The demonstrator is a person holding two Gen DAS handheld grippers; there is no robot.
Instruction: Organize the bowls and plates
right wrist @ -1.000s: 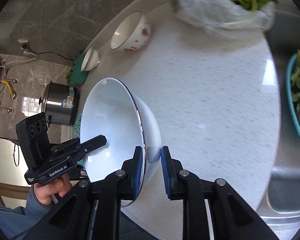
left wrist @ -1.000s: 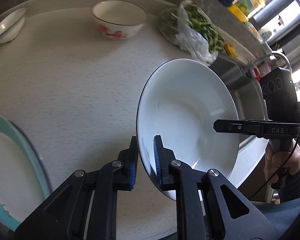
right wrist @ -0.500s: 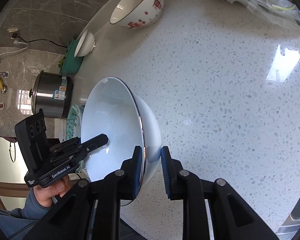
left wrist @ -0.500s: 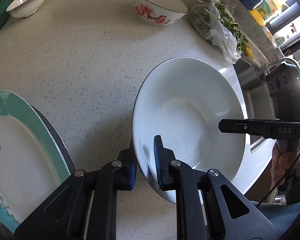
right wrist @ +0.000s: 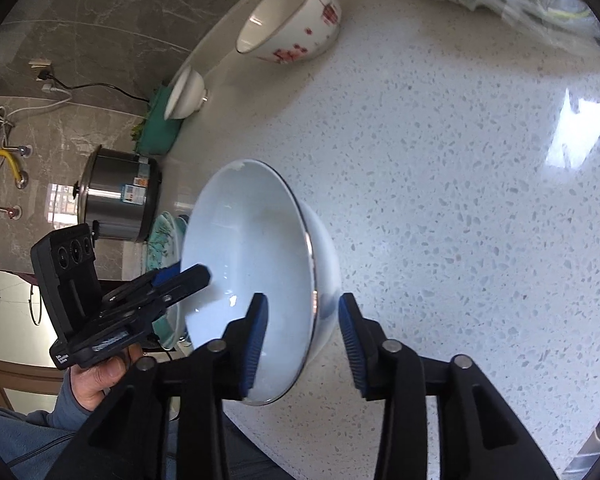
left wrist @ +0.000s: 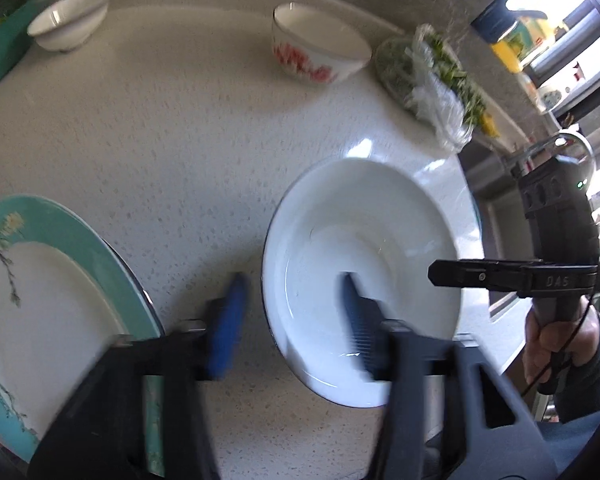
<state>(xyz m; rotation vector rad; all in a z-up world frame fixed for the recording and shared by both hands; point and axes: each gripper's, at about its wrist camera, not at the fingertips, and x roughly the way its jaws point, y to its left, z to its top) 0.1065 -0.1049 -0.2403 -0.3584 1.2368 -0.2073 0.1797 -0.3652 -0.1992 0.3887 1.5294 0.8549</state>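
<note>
1. Two tools are seen at the rim of one white bowl point(left wrist: 364, 276), which sits on the speckled desk point(left wrist: 172, 152) near its front edge.
2. The left tool point(left wrist: 290, 322) is spread: its blue pads are blurred and stand apart on either side of the bowl's near rim, one outside and one inside, neither pressed to the wall.
3. The right tool point(right wrist: 302, 344) is likewise spread, with one pad inside the bowl and one outside; a gap is visible between each pad and the rim.
4. A teal-rimmed plate point(left wrist: 40, 280) lies at the left near edge of the desk, beside the left tool.
5. A flowered bowl point(left wrist: 320, 54) stands at the far side of the desk, and a small white bowl point(left wrist: 70, 22) is seen far left, next to a green tray point(left wrist: 4, 40).
6. A plastic bag of greens point(left wrist: 440, 80) lies far right, near the sink side.
7. A steel pot point(right wrist: 120, 196) is visible in the right wrist view, beyond the plate.
</note>
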